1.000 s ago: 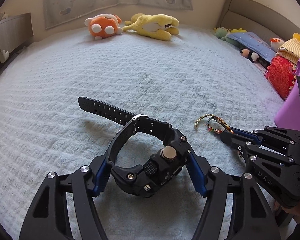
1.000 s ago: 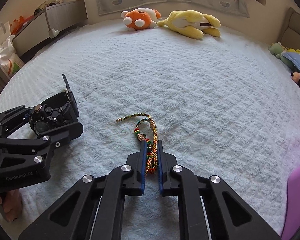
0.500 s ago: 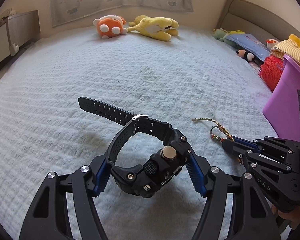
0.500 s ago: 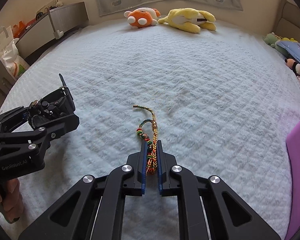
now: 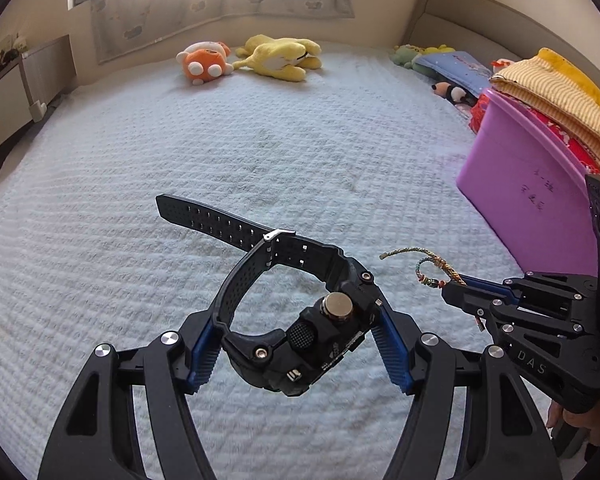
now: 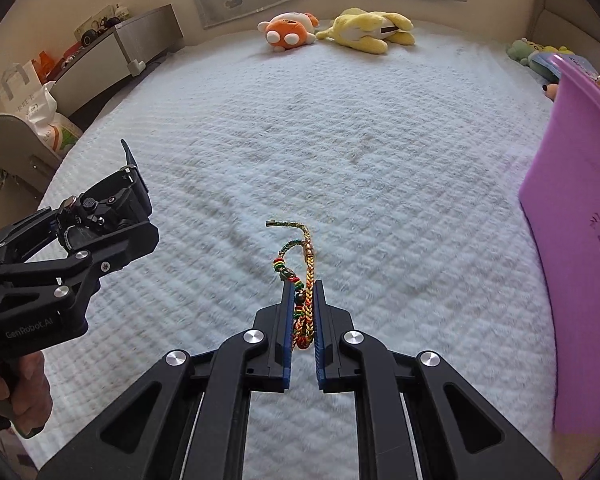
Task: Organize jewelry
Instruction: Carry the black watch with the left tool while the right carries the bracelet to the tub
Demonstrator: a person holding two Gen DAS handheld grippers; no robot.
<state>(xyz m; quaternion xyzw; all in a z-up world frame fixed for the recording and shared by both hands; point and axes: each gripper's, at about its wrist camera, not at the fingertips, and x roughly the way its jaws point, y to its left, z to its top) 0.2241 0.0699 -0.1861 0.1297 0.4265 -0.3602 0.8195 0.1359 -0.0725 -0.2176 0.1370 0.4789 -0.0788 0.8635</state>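
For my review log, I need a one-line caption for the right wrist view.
Right gripper pinches a braided bracelet above the bed, purple box at right, left gripper holding a watch.

Your left tool (image 5: pixel 296 344) has the chunky black rubber-strapped watch (image 5: pixel 300 320) above the bed (image 5: pixel 260 140); your right tool (image 6: pixel 300 304), holding the braided multicoloured cord bracelet (image 6: pixel 300 276), sits to its right, the purple plastic box (image 5: pixel 528 192) farther right.

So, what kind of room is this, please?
Probably a child's bedroom: a bed with a white quilted cover, an orange plush toy and a yellow plush toy by a padded headboard.
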